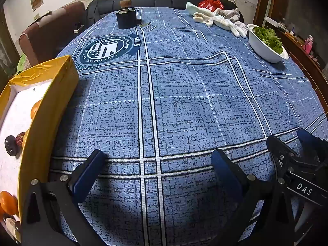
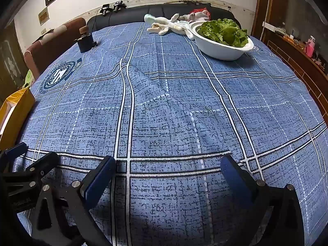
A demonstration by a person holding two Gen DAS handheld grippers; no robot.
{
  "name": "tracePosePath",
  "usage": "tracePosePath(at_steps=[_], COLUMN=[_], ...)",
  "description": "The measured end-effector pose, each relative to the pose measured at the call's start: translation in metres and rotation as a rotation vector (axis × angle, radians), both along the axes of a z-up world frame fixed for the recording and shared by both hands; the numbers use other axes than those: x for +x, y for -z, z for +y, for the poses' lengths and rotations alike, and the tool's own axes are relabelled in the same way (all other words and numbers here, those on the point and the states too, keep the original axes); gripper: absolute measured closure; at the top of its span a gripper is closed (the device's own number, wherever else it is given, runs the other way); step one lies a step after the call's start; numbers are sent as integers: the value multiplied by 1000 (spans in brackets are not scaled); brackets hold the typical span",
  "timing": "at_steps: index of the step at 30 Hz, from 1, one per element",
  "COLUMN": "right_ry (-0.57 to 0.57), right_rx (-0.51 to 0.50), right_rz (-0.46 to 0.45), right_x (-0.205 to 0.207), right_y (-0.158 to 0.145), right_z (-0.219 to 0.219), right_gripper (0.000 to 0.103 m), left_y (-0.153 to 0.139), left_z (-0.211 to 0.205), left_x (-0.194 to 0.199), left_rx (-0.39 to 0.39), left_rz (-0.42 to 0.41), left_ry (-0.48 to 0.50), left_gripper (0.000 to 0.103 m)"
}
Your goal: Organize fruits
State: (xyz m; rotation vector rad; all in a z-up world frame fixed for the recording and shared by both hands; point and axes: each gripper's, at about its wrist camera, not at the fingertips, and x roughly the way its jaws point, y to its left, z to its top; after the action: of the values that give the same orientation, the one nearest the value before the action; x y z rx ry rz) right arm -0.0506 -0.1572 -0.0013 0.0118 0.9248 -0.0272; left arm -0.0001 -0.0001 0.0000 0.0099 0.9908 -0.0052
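Observation:
A yellow box (image 1: pixel 59 94) with a white lining stands at the left of the blue checked cloth. In it lie an orange (image 1: pixel 35 108), a second orange (image 1: pixel 8 203), a dark plum (image 1: pixel 11 144) and a small red fruit (image 1: pixel 20 138). My left gripper (image 1: pixel 157 160) is open and empty, low over the cloth just right of the box. My right gripper (image 2: pixel 168 164) is open and empty over the cloth; it also shows in the left wrist view (image 1: pixel 291 145). The box edge shows in the right wrist view (image 2: pixel 18 104).
A white bowl of green lettuce (image 2: pixel 221 43) stands at the back right, also in the left wrist view (image 1: pixel 266 41). White gloves (image 1: pixel 219 18) and a red bag (image 1: pixel 211 4) lie at the far edge. A dark block (image 1: pixel 126 18) stands at the back left.

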Motion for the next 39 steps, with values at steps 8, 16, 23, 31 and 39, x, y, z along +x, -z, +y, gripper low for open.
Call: tracePosePath(at_steps=[8,16,23,31,39], right_ry=[0,0,0,0,-1], right_rx=[-2,-2,-4,-4,-3], right_rz=[2,2,3,3,2], right_x=[0,0,0,0,2], right_y=[0,0,0,0,-1], right_z=[0,1,1,0,0], right_gripper=[0,0,0,0,0], left_y=[0,0,0,1,2], left_z=[0,0,0,0,1], left_x=[0,0,0,0,-1], left_rx=[-1,0,-1,-1,-1], left_rz=[2,2,1,1,0], left_ry=[0,0,0,0,-1], left_gripper=[0,0,0,0,0])
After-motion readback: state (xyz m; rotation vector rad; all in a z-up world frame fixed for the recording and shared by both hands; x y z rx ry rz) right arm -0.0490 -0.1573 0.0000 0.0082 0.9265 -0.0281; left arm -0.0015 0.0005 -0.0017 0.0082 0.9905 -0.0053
